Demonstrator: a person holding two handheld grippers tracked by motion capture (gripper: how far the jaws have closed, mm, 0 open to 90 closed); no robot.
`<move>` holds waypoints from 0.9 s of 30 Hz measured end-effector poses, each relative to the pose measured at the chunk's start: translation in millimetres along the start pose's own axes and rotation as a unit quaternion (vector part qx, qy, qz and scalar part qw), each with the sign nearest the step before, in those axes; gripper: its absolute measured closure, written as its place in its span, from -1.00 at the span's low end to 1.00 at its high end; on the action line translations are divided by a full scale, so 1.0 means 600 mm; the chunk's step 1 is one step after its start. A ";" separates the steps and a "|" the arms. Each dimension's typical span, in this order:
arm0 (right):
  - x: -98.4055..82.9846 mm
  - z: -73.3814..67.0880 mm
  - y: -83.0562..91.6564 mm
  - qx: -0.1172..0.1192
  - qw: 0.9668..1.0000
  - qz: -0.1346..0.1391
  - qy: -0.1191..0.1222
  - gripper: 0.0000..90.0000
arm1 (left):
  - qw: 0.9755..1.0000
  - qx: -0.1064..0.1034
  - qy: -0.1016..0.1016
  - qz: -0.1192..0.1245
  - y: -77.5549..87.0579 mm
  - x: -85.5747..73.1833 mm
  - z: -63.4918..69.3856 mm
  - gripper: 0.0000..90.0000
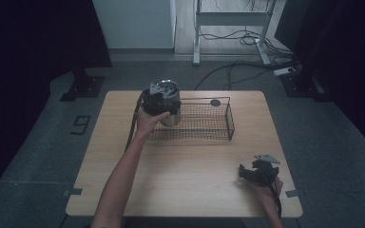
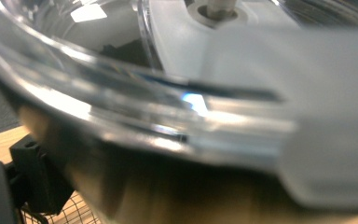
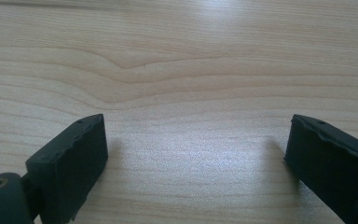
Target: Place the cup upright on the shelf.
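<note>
We see the left hand-held gripper [image 1: 160,100] closed on a shiny metal canister [image 1: 170,105], gripping it at the upper wall just below the rim. In the left gripper view the canister's [image 2: 168,116] rim and interior sit right against the camera, blurred, with a central post visible inside. We find the canister upright at the left end of a black wire basket [image 1: 218,128], lifted or resting there; we cannot tell which. A small dark round disc [image 1: 215,102] sits at the basket's far edge. The basket stands on the far half of the wooden desk [image 1: 180,180]. The right hand-held gripper [image 1: 251,172] rests at the desk's near right corner, well apart from the basket. In the right gripper view its jaws stand wide apart over bare desk [image 3: 177,70] with nothing between them
</note>
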State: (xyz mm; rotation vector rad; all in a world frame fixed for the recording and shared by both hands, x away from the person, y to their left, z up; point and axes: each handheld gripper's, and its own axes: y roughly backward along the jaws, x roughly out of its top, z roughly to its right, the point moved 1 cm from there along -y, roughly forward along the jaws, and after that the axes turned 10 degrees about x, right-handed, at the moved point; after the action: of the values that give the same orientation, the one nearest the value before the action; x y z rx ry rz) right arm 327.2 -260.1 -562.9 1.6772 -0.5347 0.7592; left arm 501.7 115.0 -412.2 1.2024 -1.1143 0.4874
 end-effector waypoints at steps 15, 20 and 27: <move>0.000 0.000 0.000 -0.001 1.000 0.000 -0.001 -0.88 | 1.000 0.019 0.009 -0.021 -0.032 -0.031 -0.012 -0.91; 0.000 0.000 0.000 -0.001 1.000 0.000 -0.001 -0.88 | 0.999 0.019 0.011 -0.029 -0.042 -0.042 -0.010 -0.91; 0.000 0.000 0.000 -0.001 1.000 0.000 -0.001 -0.87 | 0.999 0.020 0.012 -0.038 -0.060 -0.057 -0.001 -0.91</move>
State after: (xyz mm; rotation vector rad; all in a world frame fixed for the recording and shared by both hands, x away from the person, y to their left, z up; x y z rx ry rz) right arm 327.1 -260.3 -562.8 1.6765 -0.5381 0.7566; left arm 516.4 111.2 -459.4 1.2646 -1.0391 0.4668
